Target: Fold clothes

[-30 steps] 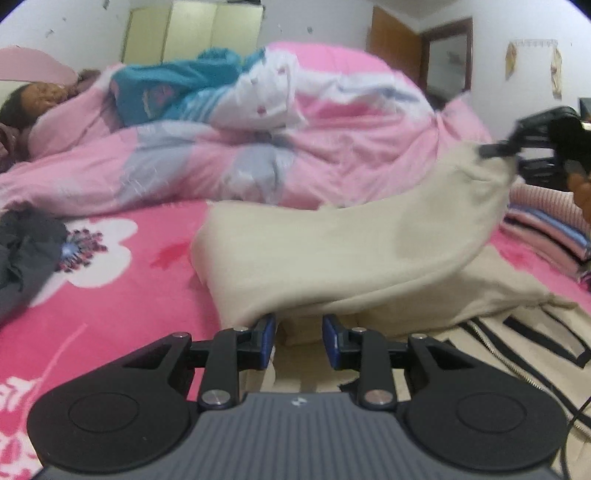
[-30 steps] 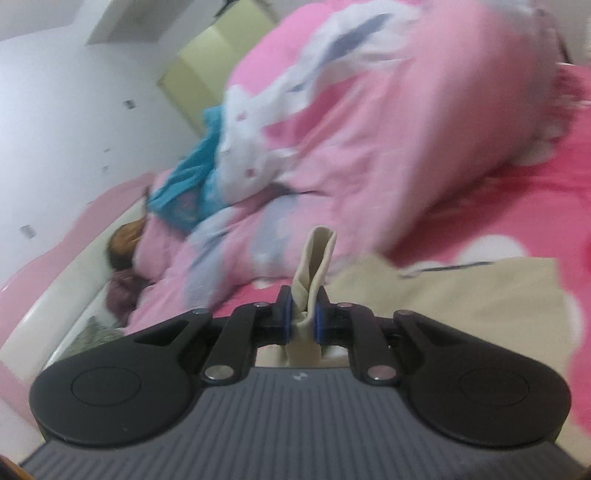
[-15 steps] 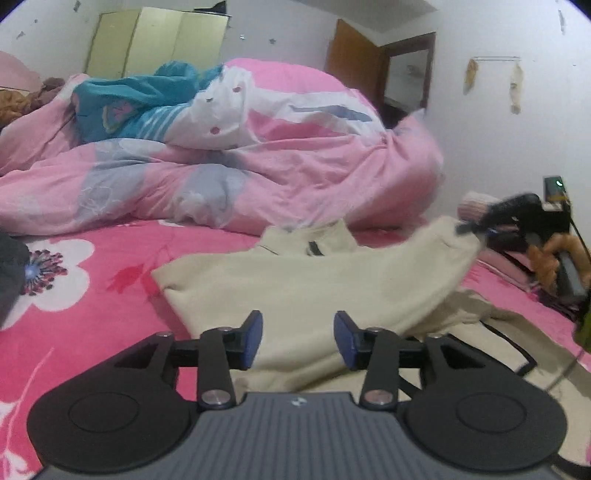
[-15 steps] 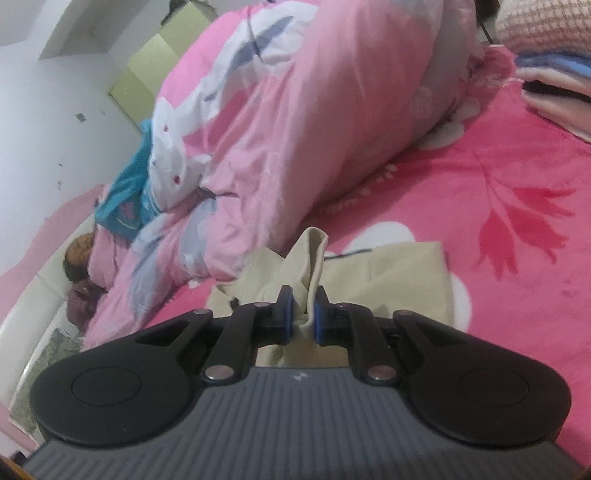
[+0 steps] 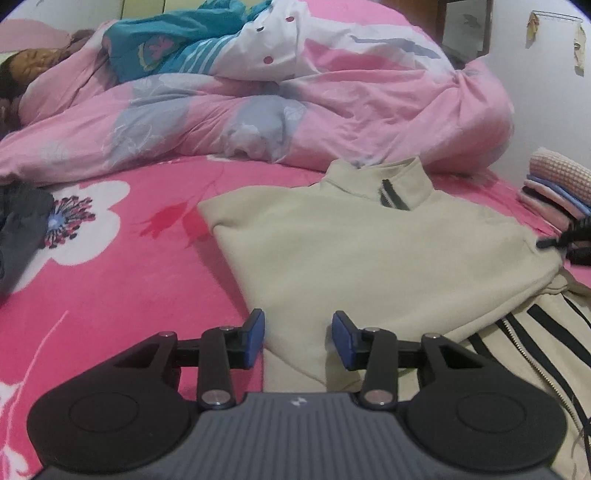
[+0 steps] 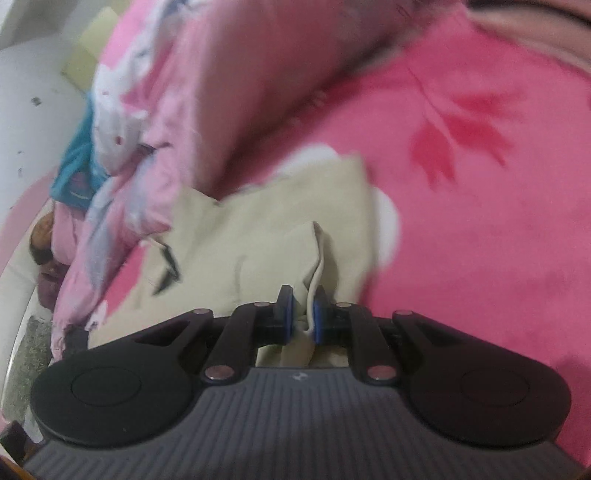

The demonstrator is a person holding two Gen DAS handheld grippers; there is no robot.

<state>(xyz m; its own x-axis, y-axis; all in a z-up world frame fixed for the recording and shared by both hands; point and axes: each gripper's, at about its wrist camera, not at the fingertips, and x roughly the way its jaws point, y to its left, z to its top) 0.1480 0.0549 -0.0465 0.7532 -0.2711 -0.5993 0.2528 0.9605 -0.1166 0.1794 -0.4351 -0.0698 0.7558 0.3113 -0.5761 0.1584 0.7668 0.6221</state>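
Beige sweater [image 5: 373, 251] lies flat on the pink bedsheet [image 5: 122, 280]. Left gripper [image 5: 297, 334]: jaws spread, just been closing slightly, hem beneath, unpinched. Right gripper [image 6: 303, 314]: jaws pinching a sweater fold.

Beige sweater [image 5: 369, 258], dark zip; hot-pink bedsheet [image 5: 110, 280], white flowers; pale pink quilt [image 5: 332, 110], seemingly grey-blue patches

White walls [image 5: 535, 122], dark wooden door [image 5: 441, 22], yellow-green wardrobe [image 6: 79, 55] behind bed [image 5: 122, 288]
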